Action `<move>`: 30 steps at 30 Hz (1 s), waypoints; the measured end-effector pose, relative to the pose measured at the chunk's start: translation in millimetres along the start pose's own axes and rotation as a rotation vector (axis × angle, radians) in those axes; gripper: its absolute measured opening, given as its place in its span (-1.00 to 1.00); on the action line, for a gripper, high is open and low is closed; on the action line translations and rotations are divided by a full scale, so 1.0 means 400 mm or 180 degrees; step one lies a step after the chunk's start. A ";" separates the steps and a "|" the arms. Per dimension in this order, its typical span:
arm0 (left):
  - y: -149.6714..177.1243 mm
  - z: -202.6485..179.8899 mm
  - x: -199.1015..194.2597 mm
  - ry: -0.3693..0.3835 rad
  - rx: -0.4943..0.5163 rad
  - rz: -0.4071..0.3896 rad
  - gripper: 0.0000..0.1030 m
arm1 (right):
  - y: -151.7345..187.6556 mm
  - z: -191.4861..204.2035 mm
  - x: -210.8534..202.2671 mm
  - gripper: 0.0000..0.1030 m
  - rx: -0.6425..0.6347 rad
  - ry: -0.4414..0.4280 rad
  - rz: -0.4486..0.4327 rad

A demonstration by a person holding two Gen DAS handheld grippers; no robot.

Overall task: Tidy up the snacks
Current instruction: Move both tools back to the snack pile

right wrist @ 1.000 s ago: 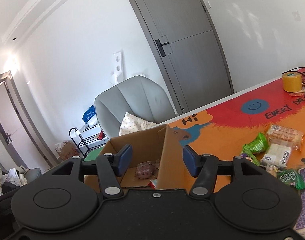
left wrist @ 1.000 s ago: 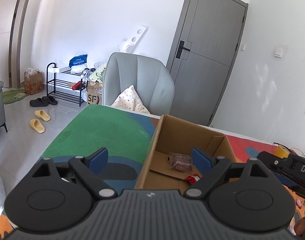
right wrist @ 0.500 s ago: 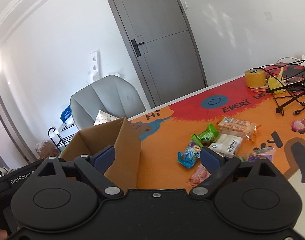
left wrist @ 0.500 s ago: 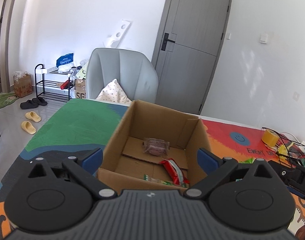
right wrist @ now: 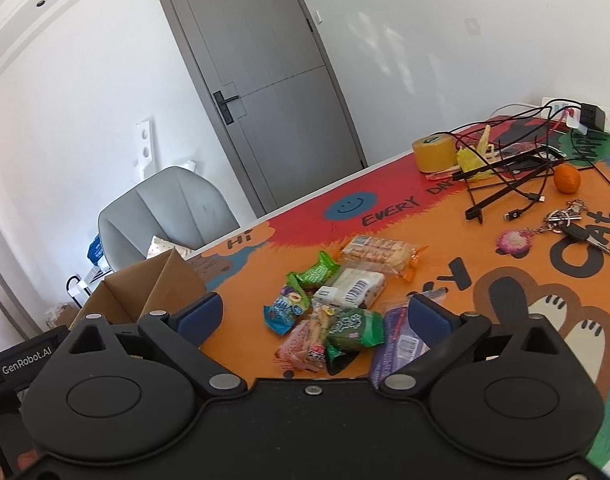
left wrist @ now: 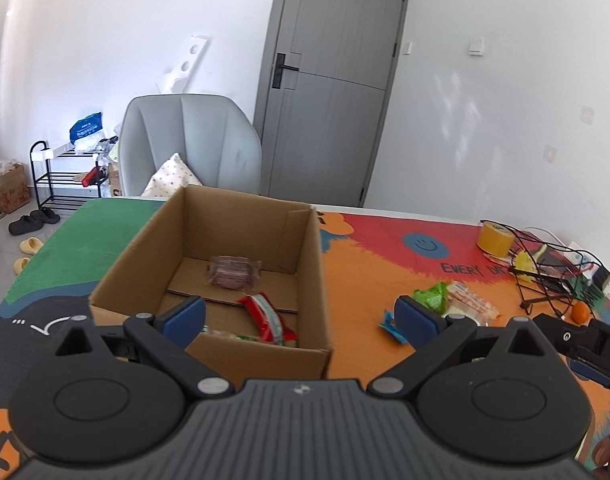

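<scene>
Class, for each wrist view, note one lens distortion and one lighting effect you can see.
Left wrist view: the door frame bows near the picture's edge; sunlight dapples the right wall. Right wrist view: the door leans and curves; dark corners vignette the picture, and sun patches mark the wall.

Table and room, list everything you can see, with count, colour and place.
cardboard box: one, brown, table's left
snacks in box: about three, brown, red, green
loose snacks: about eight, mixed colours, beside box
tape roll: one, yellow, far side
orange: one, by cables
cables: black, tangled
keys: one bunch
chair: one, grey
door: one, grey
left claw: open, empty
right claw: just opened, empty
</scene>
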State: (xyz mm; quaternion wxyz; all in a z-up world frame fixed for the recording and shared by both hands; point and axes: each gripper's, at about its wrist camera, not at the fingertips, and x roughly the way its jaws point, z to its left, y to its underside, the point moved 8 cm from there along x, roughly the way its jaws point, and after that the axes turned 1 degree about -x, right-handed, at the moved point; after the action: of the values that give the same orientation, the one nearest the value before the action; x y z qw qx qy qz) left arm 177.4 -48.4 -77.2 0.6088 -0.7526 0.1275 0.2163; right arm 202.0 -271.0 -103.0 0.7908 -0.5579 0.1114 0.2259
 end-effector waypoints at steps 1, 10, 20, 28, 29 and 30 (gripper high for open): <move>0.003 -0.009 0.002 0.0023 0.0010 0.0011 0.94 | -0.001 -0.011 -0.002 0.95 0.0010 0.0018 -0.0003; 0.028 -0.088 0.020 0.0150 0.0195 0.0109 0.94 | -0.005 -0.091 -0.018 0.95 0.0120 0.0144 -0.0008; 0.049 -0.178 0.032 0.0330 0.0385 0.0103 0.93 | 0.021 -0.142 0.002 0.80 0.0202 0.0185 0.0092; 0.076 -0.219 0.070 0.0344 0.0494 0.0113 0.57 | 0.069 -0.150 0.052 0.53 0.0246 0.0096 0.0298; 0.078 -0.221 0.075 0.0345 0.0496 0.0119 0.53 | 0.076 -0.150 0.061 0.52 0.0252 0.0088 0.0330; 0.081 -0.222 0.081 0.0339 0.0497 0.0134 0.42 | 0.081 -0.150 0.068 0.49 0.0256 0.0085 0.0355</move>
State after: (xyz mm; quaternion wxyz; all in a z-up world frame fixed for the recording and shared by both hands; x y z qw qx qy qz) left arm 206.0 -139.6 -106.1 0.6532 -0.7104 0.1920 0.1781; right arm 214.8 -311.7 -162.8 0.7972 -0.5215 0.1618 0.2575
